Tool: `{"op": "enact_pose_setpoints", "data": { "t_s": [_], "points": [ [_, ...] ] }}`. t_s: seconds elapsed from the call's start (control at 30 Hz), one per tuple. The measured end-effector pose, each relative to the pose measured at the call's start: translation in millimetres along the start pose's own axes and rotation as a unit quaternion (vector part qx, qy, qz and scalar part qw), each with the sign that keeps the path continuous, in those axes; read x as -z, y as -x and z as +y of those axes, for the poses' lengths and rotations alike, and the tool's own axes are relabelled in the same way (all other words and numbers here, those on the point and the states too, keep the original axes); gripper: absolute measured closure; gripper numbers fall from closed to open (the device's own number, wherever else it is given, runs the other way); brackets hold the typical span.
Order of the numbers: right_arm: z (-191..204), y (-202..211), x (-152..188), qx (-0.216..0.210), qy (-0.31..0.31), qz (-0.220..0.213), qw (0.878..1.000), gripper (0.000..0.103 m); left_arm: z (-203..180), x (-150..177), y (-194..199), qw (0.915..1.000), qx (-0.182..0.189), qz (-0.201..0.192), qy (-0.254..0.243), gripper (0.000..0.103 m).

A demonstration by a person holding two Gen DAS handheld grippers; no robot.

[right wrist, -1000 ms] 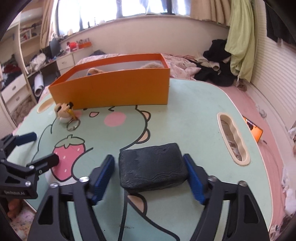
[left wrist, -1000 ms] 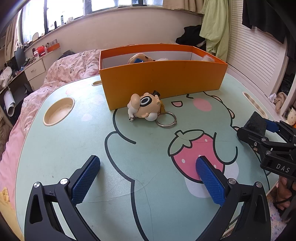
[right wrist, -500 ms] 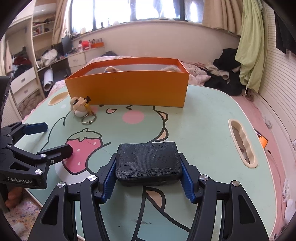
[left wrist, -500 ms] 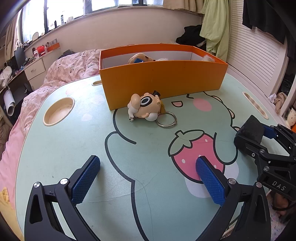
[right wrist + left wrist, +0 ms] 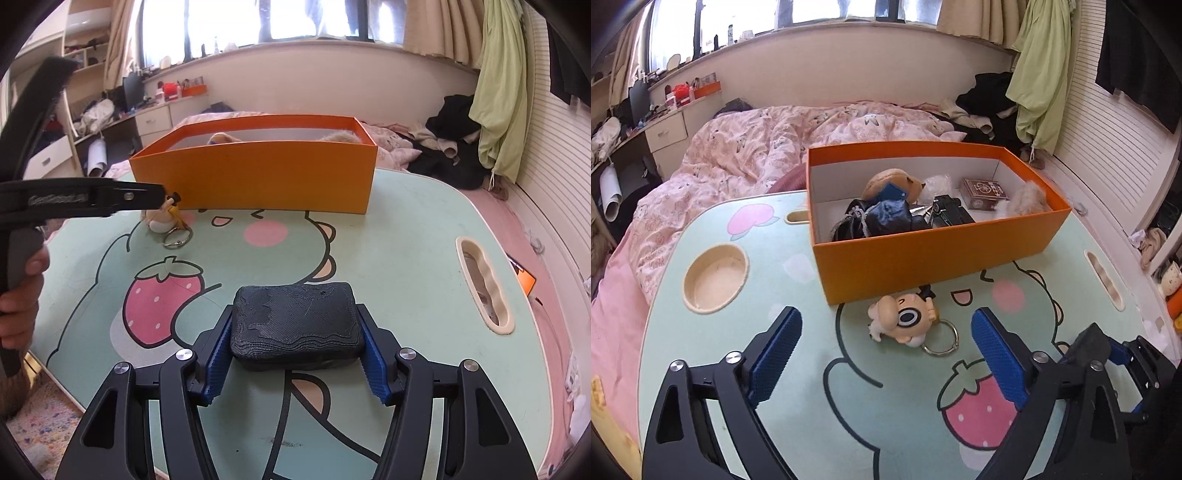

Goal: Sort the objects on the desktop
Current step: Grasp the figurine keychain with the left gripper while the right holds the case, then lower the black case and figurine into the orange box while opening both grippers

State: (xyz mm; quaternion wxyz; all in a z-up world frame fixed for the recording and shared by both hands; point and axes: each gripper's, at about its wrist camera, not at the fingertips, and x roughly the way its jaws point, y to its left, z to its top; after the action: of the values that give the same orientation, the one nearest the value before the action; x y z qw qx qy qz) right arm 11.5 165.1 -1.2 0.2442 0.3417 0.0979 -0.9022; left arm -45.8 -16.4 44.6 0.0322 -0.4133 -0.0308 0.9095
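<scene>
left wrist view: the left gripper [image 5: 886, 350] hangs above the desk [image 5: 738, 406], pitched steeply down, and its jaws are closing with nothing pressed between them. the plush keychain [image 5: 905, 319] lies on the desk just ahead of the blue pads [image 5: 775, 354], roughly midway between them and slightly beyond their tips, so a short move forward and down looks enough to bracket it. its long axis runs left to right across the view, toy head to the left, metal ring [image 5: 942, 338] trailing to the right and nearer the camera. the keychain sits just beside the near wall of the orange box [image 5: 923, 258], which already holds several things. a grasp along the line the pads now take would, i judge, close across the toy's length, so the ring may be caught too. the right gripper shows at the lower right edge, well apart from the keychain.

right wrist view: the right gripper [image 5: 295, 350] is clenched on the black block [image 5: 297, 325], both blue pads pressing its short ends, the block's long axis lying across the jaws. the block appears lifted a little off the desk, though i cannot be sure. the orange box [image 5: 258, 177] stands straight ahead and well apart, its long side facing the camera. the left gripper [image 5: 162, 192], held in a hand [image 5: 18, 302], reaches in from the left with its tips over the plush keychain [image 5: 162, 221], so the left hand is plainly the nearer to it.
</scene>
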Motion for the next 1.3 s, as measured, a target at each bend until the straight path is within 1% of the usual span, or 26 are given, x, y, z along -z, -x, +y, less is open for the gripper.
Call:
{"op": "enact_pose_setpoints", "data": {
  "t_s": [0.03, 0.1, 0.13, 0.17, 0.2, 0.23, 0.27, 0.37, 0.5, 0.57, 0.7, 0.8, 0.93, 1.03, 1.13, 1.2, 1.23, 1.3],
  "points": [
    [0.0, 0.0, 0.1, 0.000, 0.000, 0.000, 1.000, 0.042, -2.6, -2.1, -7.1, 0.9999, 0.004, 0.013, -0.002, 0.023],
    [0.0, 0.1, 0.0, 0.000, 0.000, 0.000, 1.000, 0.042, -10.0, -4.3, -20.1, 0.9995, 0.004, 0.031, -0.009, 0.035],
    [-0.1, 0.1, 0.1, 0.000, 0.000, 0.000, 1.000, 0.042, -12.6, -3.4, -24.8, 0.9993, 0.004, 0.037, -0.011, 0.038],
    [-0.1, 0.0, 0.0, 0.000, 0.000, 0.000, 1.000, 0.042, -14.7, -2.2, -29.4, 0.9990, 0.003, 0.042, -0.011, 0.044],
    [0.0, 0.1, 0.0, 0.000, 0.000, 0.000, 1.000, 0.042, -17.0, -0.4, -32.4, 0.9990, -0.002, 0.043, -0.013, 0.054],
    [0.3, 0.1, 0.1, 0.000, 0.000, 0.000, 1.000, 0.042, -18.6, 1.6, -32.4, 0.9991, -0.009, 0.037, -0.016, 0.059],
    [-0.2, 0.1, -0.1, 0.000, 0.000, 0.000, 1.000, 0.042, -18.6, 3.1, -31.1, 0.9993, -0.008, 0.034, -0.016, 0.060],
    [-0.3, 0.1, 0.0, 0.000, 0.000, 0.000, 1.000, 0.042, -15.1, 8.6, -20.3, 0.9995, 0.019, 0.023, -0.008, 0.060],
    [-0.3, 0.2, 0.0, 0.001, 0.000, 0.000, 1.000, 0.042, -12.3, 16.9, 8.7, 0.9996, 0.017, -0.017, -0.014, 0.060],
    [-0.6, 0.2, 0.1, 0.000, 0.001, 0.000, 1.000, 0.043, -9.2, 17.5, 21.2, 0.9993, 0.024, -0.028, -0.011, 0.060],
    [-0.9, 0.0, -3.8, -0.010, 0.001, 0.005, 1.000, 0.043, -3.8, 9.5, 43.7, 0.9980, 0.033, -0.053, -0.009, 0.060],
    [-3.1, 5.8, -15.2, -0.022, -0.010, -0.006, 1.000, 0.043, -3.0, -2.8, 55.2, 0.9967, 0.039, -0.070, -0.009, 0.060],
    [-7.0, 13.9, -49.8, -0.051, -0.023, -0.027, 0.998, 0.043, -7.5, -21.8, 62.5, 0.9955, 0.037, -0.085, -0.018, 0.060],
    [-6.9, 10.4, -83.2, -0.050, -0.018, -0.041, 0.998, 0.043, -8.2, -41.9, 59.8, 0.9952, 0.036, -0.089, -0.021, 0.060],
    [-5.7, -4.9, -121.5, -0.048, -0.016, -0.044, 0.998, 0.043, -8.4, -63.9, 49.2, 0.9957, 0.035, -0.084, -0.021, 0.060],
    [-6.8, -19.5, -143.5, -0.042, -0.016, -0.040, 0.998, 0.043, -8.8, -79.9, 36.0, 0.9964, 0.021, -0.078, -0.024, 0.060],
    [-7.0, -30.8, -154.1, -0.032, -0.018, -0.036, 0.999, 0.043, -8.9, -86.0, 29.1, 0.9966, 0.009, -0.078, -0.024, 0.060],
    [-10.1, -47.8, -166.6, -0.026, -0.028, -0.023, 0.999, 0.043, -7.7, -94.1, 15.7, 0.9963, -0.017, -0.082, -0.020, 0.060]
  ]
}}
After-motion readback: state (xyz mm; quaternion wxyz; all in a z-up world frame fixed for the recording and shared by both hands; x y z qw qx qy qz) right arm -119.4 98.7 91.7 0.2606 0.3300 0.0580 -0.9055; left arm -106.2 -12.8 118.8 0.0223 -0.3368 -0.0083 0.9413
